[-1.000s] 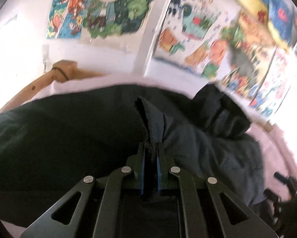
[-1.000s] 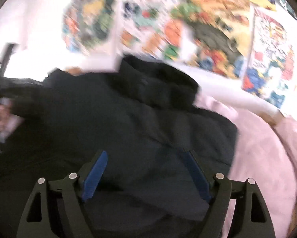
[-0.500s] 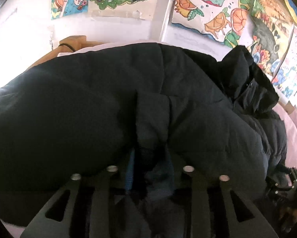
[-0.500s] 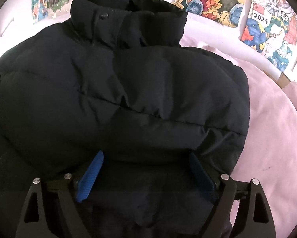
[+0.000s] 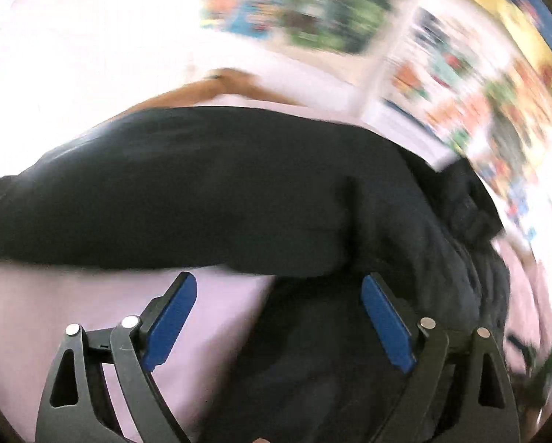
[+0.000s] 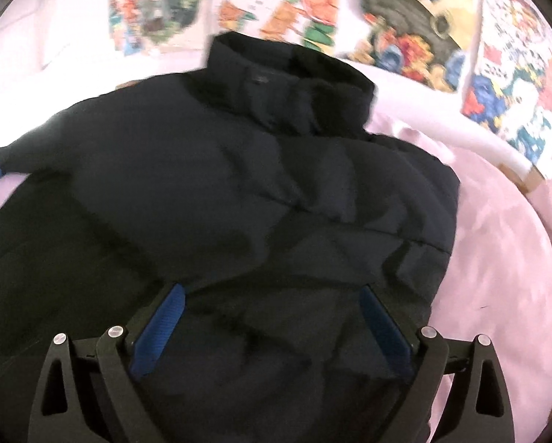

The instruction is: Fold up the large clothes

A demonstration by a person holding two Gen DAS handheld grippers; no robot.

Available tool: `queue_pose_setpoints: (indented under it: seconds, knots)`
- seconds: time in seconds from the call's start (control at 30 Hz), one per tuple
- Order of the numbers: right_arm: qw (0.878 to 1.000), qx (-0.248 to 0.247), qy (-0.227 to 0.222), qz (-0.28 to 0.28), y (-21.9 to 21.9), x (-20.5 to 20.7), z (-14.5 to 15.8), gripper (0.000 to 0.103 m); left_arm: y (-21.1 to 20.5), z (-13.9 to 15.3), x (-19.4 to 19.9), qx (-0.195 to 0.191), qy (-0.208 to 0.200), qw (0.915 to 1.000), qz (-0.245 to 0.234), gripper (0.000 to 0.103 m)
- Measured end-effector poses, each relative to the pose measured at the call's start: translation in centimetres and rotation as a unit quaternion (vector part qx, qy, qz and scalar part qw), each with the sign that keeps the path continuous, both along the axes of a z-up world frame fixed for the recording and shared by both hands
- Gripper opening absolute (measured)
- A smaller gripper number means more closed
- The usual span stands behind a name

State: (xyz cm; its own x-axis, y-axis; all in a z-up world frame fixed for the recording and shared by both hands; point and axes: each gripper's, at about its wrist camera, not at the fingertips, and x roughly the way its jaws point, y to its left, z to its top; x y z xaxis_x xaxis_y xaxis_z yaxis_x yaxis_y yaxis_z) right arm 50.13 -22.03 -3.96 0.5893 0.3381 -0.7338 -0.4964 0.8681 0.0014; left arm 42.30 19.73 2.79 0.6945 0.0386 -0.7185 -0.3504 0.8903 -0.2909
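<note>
Two grippers, left gripper (image 5: 278,323) and right gripper (image 6: 270,323), jaws opening and grasping nothing, hover over the dark puffer jacket (image 6: 239,184) spread on the pink bed (image 6: 497,258); soft, bulky, probably slippery, best pinched at a hem.

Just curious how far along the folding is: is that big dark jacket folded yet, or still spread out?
Partly folded. The dark jacket lies on the pink bedding with padded layers doubled over its body, collar still standing.

Left hand-held gripper (image 5: 278,317) and right hand-held gripper (image 6: 270,326) opening, empty.
</note>
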Motion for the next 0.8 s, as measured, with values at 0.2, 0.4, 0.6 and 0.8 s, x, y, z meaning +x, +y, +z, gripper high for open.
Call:
queue_pose_setpoints:
  seconds: [0.2, 0.4, 0.6, 0.8]
  knots:
    - [0.998, 0.009, -0.008, 0.063, 2.5, -4.0, 2.0, 0.098, 8.7, -0.9, -7.4, -0.094, -0.029, 0.9750, 0.199, 0.088]
    - [0.994, 0.018, -0.022, 0.101, 5.2, -6.5, 3.6, 0.098, 14.1, -2.8, -10.5, -0.227, -0.083, 0.9265, 0.288, 0.088]
    - [0.993, 0.010, -0.024, 0.112, 6.4, -7.5, 3.7, 0.098, 15.5, -1.8, -10.7, -0.214, -0.116, 0.9207, 0.305, 0.034]
    - [0.995, -0.002, -0.031, 0.099, 6.1, -7.6, 3.2, 0.098, 15.2, 0.0, -12.4, -0.153, -0.167, 0.9254, 0.304, 0.007]
